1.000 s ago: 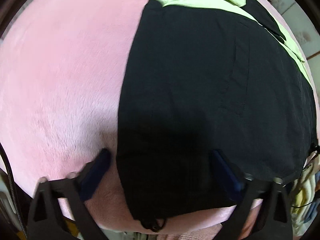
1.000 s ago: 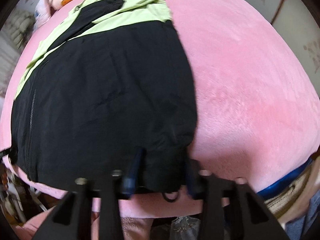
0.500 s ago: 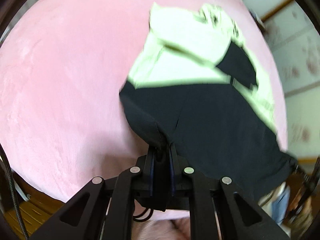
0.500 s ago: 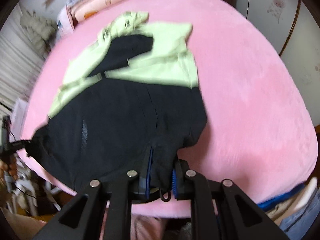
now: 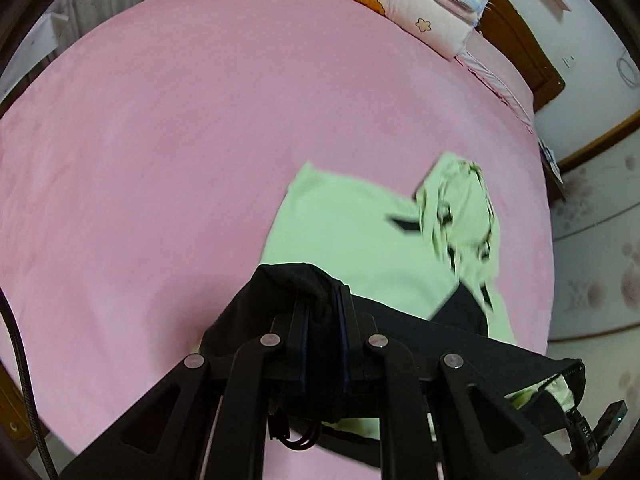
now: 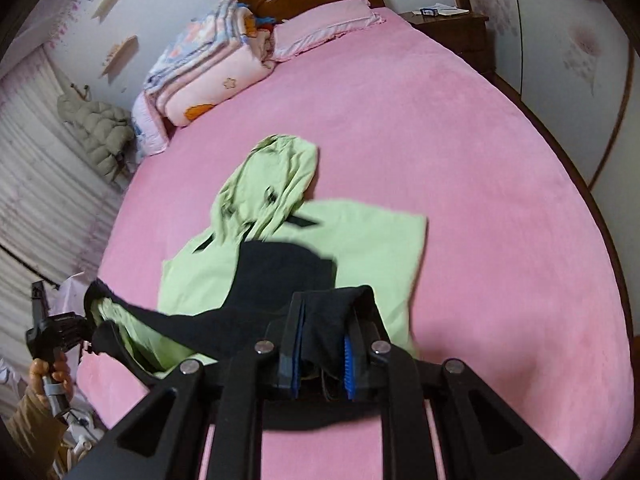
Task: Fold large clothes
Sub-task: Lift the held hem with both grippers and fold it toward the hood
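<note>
Both tools are clamped on the black hem of the jacket [image 6: 360, 248] — left tool [image 5: 322, 308], right tool [image 6: 324, 320] — lifting it off the pink bed [image 6: 480, 160]; thin, limp and probably slippery, it is best held by its corners.

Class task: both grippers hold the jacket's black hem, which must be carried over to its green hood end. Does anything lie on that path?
Nothing visible does. The left gripper and right gripper clamp the black hem; ahead lie only the jacket's green upper part and hood. The folded quilts sit beyond, near the headboard.
</note>
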A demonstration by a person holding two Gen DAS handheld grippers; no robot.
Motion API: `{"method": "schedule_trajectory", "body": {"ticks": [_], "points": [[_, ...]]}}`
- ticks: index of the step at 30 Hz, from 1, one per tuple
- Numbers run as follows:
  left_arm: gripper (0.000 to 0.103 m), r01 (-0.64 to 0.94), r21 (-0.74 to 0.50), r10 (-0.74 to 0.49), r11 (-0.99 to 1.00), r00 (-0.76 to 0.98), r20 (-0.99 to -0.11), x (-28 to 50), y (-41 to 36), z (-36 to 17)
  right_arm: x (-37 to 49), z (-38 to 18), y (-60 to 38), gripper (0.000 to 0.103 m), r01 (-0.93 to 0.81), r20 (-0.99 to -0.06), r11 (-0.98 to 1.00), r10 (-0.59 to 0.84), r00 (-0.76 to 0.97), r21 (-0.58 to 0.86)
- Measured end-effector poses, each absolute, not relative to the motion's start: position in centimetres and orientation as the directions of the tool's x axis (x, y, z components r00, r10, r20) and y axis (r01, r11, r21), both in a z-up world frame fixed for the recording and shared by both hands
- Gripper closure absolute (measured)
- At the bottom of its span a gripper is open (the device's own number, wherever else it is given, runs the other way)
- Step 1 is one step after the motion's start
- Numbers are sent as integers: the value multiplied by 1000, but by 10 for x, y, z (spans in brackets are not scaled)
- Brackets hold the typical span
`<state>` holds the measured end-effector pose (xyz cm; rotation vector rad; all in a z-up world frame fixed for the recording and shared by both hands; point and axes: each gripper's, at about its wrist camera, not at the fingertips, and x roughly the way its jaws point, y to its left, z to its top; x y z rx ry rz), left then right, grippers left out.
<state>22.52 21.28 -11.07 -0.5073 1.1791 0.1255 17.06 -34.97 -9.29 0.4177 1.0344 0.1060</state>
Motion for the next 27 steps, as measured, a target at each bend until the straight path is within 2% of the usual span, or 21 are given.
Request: {"method": "schedule_trajectory", "body": {"ticks": [3, 5, 6, 7, 9, 10, 13, 16, 17, 23, 27], "points": [[91, -356, -275, -131, 893, 379, -916, 270, 202, -129, 224, -123, -349, 88, 120, -836, 931, 247, 490, 345], [84, -358, -242, -109, 902, 354, -929, 295, 193, -147, 253, -147, -354, 86, 159, -856, 931, 221, 467, 328], [70, -355, -215, -90, 910, 337, -937, 306, 188, -159, 267, -161, -355, 85, 180, -873, 934, 203, 443, 308], [51, -347, -194, -79, 918, 319, -944, 314, 186, -169, 277, -173, -355, 80, 194, -888, 935, 194, 416, 296], [33, -335, -166, -69, 927, 283, -957, 323, 187, -188, 293, -199, -358, 73, 232, -916, 930, 191, 354, 284], [30, -324, -173, -80, 930, 281, -956, 328, 187, -195, 297, -209, -358, 70, 245, -921, 925, 201, 332, 290], [29, -294, -226, -132, 929, 305, -943, 333, 192, -209, 295, -214, -361, 66, 236, -909, 924, 203, 365, 301], [28, -225, -233, -148, 946, 336, -930, 335, 197, -218, 287, -212, -375, 46, 257, -872, 889, 250, 421, 379], [28, -192, -230, -154, 954, 345, -926, 339, 196, -221, 286, -211, -377, 44, 260, -866, 886, 248, 435, 385], [28, -4, -225, -210, 974, 348, -914, 357, 184, -234, 283, -216, -390, 44, 230, -858, 909, 209, 469, 347], [28, 98, -241, -260, 966, 350, -900, 361, 175, -236, 290, -229, -381, 44, 161, -886, 946, 191, 423, 281]]}}
